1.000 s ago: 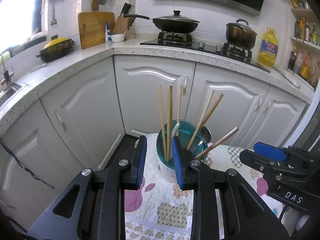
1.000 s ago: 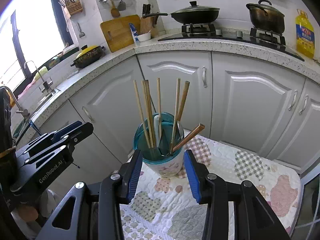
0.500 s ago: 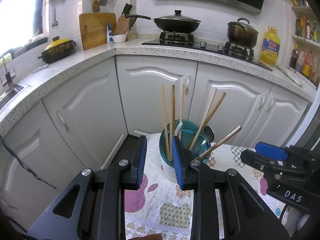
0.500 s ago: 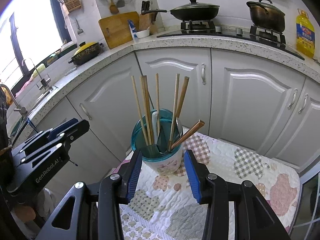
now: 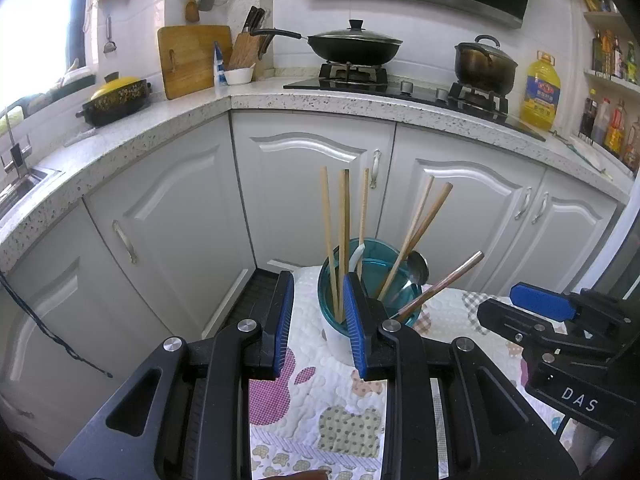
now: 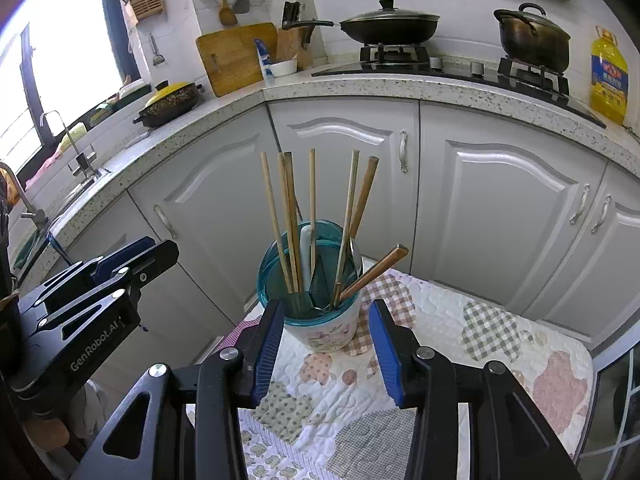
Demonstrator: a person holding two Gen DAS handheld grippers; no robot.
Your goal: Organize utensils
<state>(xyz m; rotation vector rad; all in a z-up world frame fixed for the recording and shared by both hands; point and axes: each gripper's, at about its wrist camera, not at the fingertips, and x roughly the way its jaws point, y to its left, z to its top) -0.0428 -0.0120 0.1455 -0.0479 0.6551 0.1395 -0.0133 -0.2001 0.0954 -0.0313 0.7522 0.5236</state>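
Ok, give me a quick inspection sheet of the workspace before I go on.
Surface: patchwork quilted cloth on a small table.
Job's things: teal-rimmed floral utensil cup upright on the cloth, holding wooden chopsticks, a white spoon, a metal spoon and a brown-handled utensil.
Clutter: nothing seen on the cloth.
Grippers: left hand-held gripper open, empty; right hand-held gripper open, empty, short of the cup.
Cables: dark cord by the cabinets.
Surroundings: white cabinets, speckled counter, stove with black wok.
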